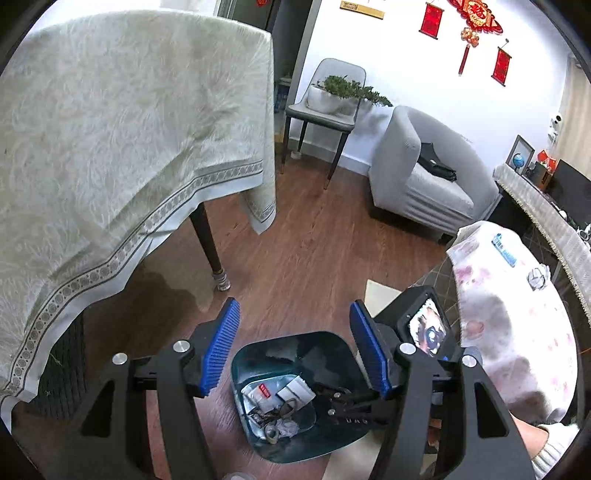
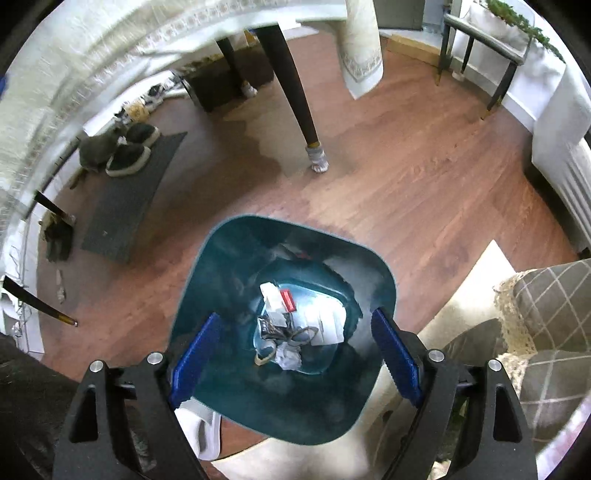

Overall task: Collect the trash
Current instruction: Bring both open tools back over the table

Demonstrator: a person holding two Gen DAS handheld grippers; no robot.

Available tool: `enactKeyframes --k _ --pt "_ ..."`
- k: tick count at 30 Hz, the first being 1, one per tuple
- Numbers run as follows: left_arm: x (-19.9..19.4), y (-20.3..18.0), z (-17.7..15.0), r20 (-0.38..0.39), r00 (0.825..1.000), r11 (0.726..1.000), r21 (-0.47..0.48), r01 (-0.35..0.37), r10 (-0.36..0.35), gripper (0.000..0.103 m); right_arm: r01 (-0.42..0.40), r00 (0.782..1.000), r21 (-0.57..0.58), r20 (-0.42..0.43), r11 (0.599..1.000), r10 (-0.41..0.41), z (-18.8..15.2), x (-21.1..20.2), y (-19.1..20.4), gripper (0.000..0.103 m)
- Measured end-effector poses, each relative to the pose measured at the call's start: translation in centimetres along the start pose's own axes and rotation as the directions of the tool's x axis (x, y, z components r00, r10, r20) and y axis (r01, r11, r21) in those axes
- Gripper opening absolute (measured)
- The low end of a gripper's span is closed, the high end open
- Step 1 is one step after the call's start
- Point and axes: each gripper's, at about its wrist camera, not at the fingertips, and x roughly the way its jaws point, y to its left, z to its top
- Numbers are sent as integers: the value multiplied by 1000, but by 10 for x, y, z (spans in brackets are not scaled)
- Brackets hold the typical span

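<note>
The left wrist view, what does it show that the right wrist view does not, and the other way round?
Only the left wrist view shows the grey armchair, the red wall decorations, the top of the tablecloth and the right claw's body beside the bin. Only the right wrist view shows the dark slippers on a grey mat and the checked cushion. Both show the teal trash bin with paper scraps inside, the wooden floor, a sock-covered table leg and open, empty claws.
</note>
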Motion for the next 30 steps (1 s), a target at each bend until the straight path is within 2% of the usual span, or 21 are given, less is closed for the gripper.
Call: enactKeyframes --k 4,8,13,19,28,30 --pt "-1 -15 8 10 1000 1000 11 16 -16 66 -32 998 -9 58 999 32 1 -31 -2 85" --pt "-9 -37 18 35 998 998 47 49 -51 70 -62 990 -18 127 998 64 -3 -68 -7 73" --pt "-20 -68 30 87 993 992 100 74 -83 76 -41 978 -12 205 999 43 -9 -110 -25 65" --pt "-18 -98 37 110 986 986 120 115 -128 79 13 961 32 277 999 -21 -22 -151 -58 65" --pt "-2 -155 42 97 979 973 163 163 -180 83 123 927 143 338 982 -165 -51 -199 -124 65" --pt "4 -166 43 87 978 971 166 173 -189 84 140 919 171 345 975 -192 -58 -206 -137 69"
